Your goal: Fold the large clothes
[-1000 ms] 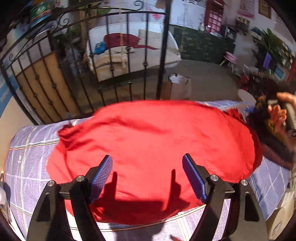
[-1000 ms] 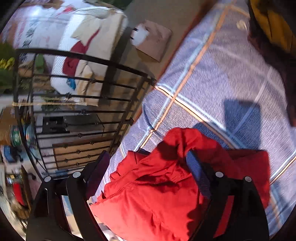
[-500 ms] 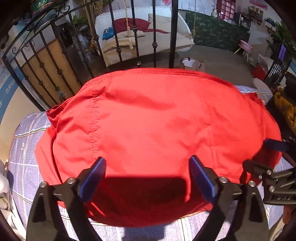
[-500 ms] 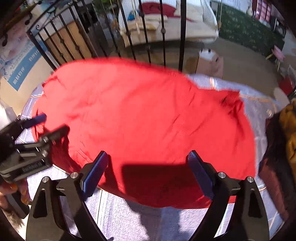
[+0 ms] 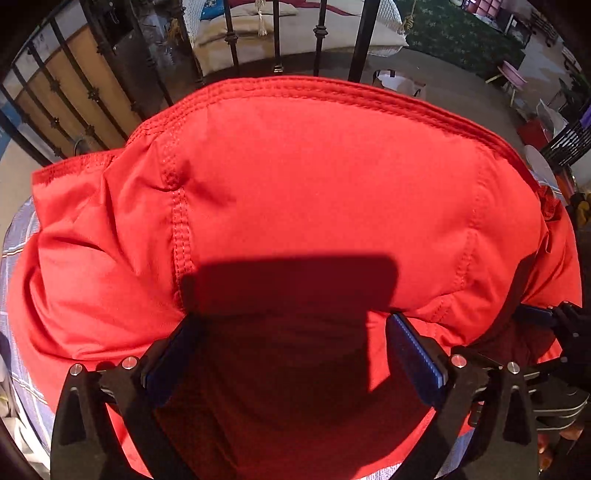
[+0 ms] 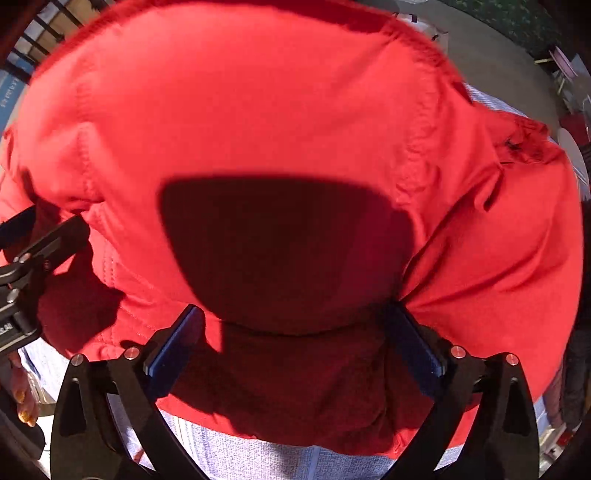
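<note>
A large red garment (image 5: 314, 192) lies folded on a plaid bedsheet (image 5: 14, 236) and fills both views; it also fills the right wrist view (image 6: 258, 110). My left gripper (image 5: 293, 332) is open, its blue-padded fingers pushed against the garment's near edge, fabric between them. My right gripper (image 6: 295, 328) is open in the same way on the garment's near right edge. Each gripper shows at the side of the other's view: the right one (image 5: 554, 362), the left one (image 6: 26, 266).
A black iron bed rail (image 5: 229, 40) stands just beyond the garment. Behind it are a white bed (image 5: 295, 33), a tan floor and a cardboard box (image 5: 399, 79). Bare sheet (image 6: 258, 461) shows below the garment's near edge.
Both grippers have moved down and forward onto the garment, which now fills the views. A second ago the right gripper held bunched red cloth; now it is open on the flat garment.
</note>
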`<state>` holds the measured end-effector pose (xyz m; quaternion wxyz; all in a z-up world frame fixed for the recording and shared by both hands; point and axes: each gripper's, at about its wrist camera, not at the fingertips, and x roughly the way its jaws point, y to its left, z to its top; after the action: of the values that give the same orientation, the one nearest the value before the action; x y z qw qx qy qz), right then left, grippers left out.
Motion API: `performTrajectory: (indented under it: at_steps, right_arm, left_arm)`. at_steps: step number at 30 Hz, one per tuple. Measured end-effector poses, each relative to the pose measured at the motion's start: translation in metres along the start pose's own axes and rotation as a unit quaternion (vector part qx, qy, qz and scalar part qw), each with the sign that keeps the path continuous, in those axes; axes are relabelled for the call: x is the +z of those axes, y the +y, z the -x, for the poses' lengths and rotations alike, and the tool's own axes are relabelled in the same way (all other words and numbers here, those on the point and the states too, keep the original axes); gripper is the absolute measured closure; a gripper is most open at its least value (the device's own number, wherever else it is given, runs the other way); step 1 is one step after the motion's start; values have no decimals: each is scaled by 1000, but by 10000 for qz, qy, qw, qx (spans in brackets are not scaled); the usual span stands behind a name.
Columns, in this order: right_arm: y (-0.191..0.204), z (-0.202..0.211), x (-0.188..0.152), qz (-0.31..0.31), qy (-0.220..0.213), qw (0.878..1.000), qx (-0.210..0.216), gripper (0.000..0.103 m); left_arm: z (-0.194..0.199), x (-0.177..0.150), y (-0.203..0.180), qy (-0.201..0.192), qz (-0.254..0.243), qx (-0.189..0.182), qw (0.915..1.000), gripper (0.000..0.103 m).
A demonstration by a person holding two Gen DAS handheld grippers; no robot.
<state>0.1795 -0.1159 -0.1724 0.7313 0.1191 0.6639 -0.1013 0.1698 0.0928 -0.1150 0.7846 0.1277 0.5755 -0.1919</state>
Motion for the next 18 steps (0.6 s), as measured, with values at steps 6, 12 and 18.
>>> performTrajectory:
  at_steps: [6, 12, 18]
  right_arm:
    - [6, -20, 15, -39, 270, 9993, -245, 4]
    - [11, -38, 26, -32, 534, 9979, -378, 4]
    - [13, -44, 21, 46, 594, 9975, -389, 4]
  left_arm:
    - [-21, 8, 2, 246, 6, -8, 9997, 4]
    - [-36, 8, 3, 316, -36, 52, 9995, 4]
    - [-45, 6, 2, 302, -90, 127, 9994, 4]
